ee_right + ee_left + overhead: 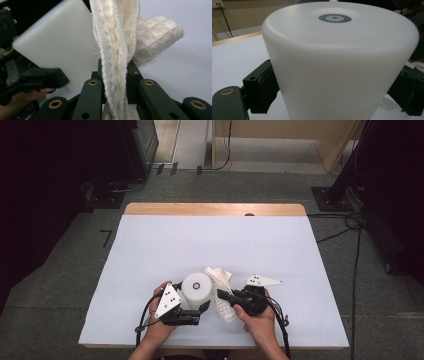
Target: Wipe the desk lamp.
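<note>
While left tongs (204,307) clamp cup (196,289), cloth (117,50) pinched in right tongs (115,72).

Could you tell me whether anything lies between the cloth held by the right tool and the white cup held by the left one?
Nothing visible does. The cloth, clamped in the right tool, hangs right beside the cup, which the left tool grips.

1. Cup (195,291): matte white, upside down near the table's front edge; grey ring with a darker centre on its upturned base.
2. Cloth (221,292): cream, waffle-like woven texture, frayed edges.
3. Left gripper (195,312) and right gripper (223,295): black bodies, brass-coloured pivot rings, white three-cornered plates with black dots.
4. Table (150,250): pale bluish-white cover, light wood strip along the far edge.
</note>
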`<state>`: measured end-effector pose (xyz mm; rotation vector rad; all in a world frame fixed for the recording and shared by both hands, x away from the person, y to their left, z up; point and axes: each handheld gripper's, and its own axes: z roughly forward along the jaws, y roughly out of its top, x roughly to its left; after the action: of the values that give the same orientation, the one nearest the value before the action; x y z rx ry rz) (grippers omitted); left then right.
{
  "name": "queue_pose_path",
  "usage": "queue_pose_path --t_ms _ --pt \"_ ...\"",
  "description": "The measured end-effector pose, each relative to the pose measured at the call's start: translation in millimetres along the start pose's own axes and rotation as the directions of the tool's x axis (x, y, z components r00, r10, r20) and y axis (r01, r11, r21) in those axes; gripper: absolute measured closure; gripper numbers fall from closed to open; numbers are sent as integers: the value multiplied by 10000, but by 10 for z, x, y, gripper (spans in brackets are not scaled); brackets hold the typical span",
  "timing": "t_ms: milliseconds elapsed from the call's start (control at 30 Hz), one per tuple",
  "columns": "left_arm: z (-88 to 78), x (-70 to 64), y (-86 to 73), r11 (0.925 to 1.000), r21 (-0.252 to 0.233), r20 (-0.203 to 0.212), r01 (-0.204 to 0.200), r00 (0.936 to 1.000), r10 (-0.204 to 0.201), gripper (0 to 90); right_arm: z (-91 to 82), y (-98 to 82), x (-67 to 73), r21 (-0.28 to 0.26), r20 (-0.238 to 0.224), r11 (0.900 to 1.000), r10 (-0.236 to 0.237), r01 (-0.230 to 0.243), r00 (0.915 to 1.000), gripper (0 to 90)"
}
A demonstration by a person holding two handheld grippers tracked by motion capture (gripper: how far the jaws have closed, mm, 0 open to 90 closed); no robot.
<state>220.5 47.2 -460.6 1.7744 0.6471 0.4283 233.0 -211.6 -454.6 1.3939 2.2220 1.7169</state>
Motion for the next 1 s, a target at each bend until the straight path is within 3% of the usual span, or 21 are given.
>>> queue_pose_path --t_ms 200,333,600,800,867,1000 --pt "49 -15 -26 9995 319 79 -74 9999 72 88 -195 150 121 -739 -498 9971 -231 194 9985 793" --pt "47 -18 -15 9996 290 53 -70 10000 69 88 -235 179 160 -865 -559 9956 -404 354 9976 792" --pt "42 5 3 9995 261 -124 -177 9998 180 87 -30 24 -33 27 -161 9999 107 -106 9998 792" --pt "86 26 -99 9965 560 -373 -620 9972 642 88 -82 28 -126 -196 100 9994 273 -271 9996 792" --pt "108 36 -146 9954 760 -467 -576 9970 612 87 -95 26 -147 -239 192 9990 387 -383 9991 792" --pt "88 59 -196 9982 568 -593 -186 9980 220 86 -106 15 -184 -194 270 9989 436 -431 9987 792"
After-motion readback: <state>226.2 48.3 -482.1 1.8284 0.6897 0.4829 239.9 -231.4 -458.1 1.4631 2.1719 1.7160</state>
